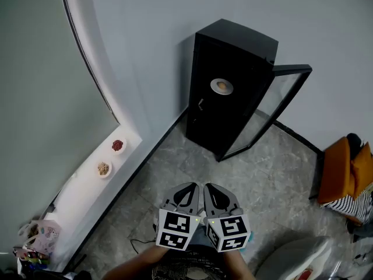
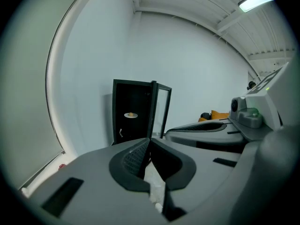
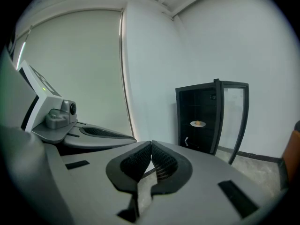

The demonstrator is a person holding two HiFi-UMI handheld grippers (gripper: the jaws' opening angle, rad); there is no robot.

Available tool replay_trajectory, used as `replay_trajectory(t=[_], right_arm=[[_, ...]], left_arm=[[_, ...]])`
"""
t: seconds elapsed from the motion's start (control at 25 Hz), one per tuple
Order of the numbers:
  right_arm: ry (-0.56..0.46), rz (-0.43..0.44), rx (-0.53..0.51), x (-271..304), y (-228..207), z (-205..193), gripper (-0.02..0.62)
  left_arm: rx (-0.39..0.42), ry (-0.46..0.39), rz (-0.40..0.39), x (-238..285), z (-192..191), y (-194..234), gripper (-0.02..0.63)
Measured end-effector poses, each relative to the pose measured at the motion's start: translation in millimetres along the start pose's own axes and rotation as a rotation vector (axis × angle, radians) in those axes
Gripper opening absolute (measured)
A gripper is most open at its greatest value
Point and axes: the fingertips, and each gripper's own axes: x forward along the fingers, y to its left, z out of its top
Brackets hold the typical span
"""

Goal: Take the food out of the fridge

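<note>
Near end: left gripper (image 1: 187,192) and right gripper (image 1: 214,193) sit side by side, both with jaws pressed together and nothing between them. Bare floor ahead, and the fridge (image 1: 230,57) is well apart from both. Its glass door (image 1: 280,98) hangs open on the right. Food (image 1: 221,86) is 1 small orange-brown lump on a white plate (image 1: 213,88) on an upper shelf. My read: the plate is stiff, light, slick and breakable, and the food sits loose and may roll. Grip the plate's near rim with 1 jaw over and 1 under, and keep it level. Steady the far rim with the 2nd gripper.
</note>
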Motion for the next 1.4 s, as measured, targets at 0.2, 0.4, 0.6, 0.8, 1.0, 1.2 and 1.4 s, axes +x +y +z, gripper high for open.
replay_trajectory(t=[0.2,0.4,0.6,0.8,1.0,1.2,1.4], right_arm=[[0.000,0.012,-0.004,22.2,-41.7,22.0,0.020],[-0.006,0.022,-0.009,37.1,-84.4,40.8,0.020],[-0.015,0.038,0.010,46.4,-115.6,54.4,0.020],[-0.025,0.043,0.027,50.5,-141.8,61.3,0.020],[-0.027,0.046,0.039,52.7,-155.8,59.6,0.020],[-0.029,0.047,0.042,56.1,-164.8,62.2,0.020],[-0.027,0.043,0.051,63.4,-169.1,64.9,0.020]], left_arm=[[-0.009,0.004,0.012,43.6,26.6,1.3,0.014],[-0.004,0.002,0.022,82.1,54.1,-5.9,0.014],[0.005,0.012,0.030,114.3,71.6,-14.9,0.014],[0.017,0.023,0.040,136.1,82.1,-23.5,0.014],[0.030,0.028,0.048,147.2,89.0,-29.8,0.014],[0.027,0.032,0.050,156.8,92.1,-30.2,0.014],[0.026,0.037,0.040,167.1,95.3,-27.6,0.014]])
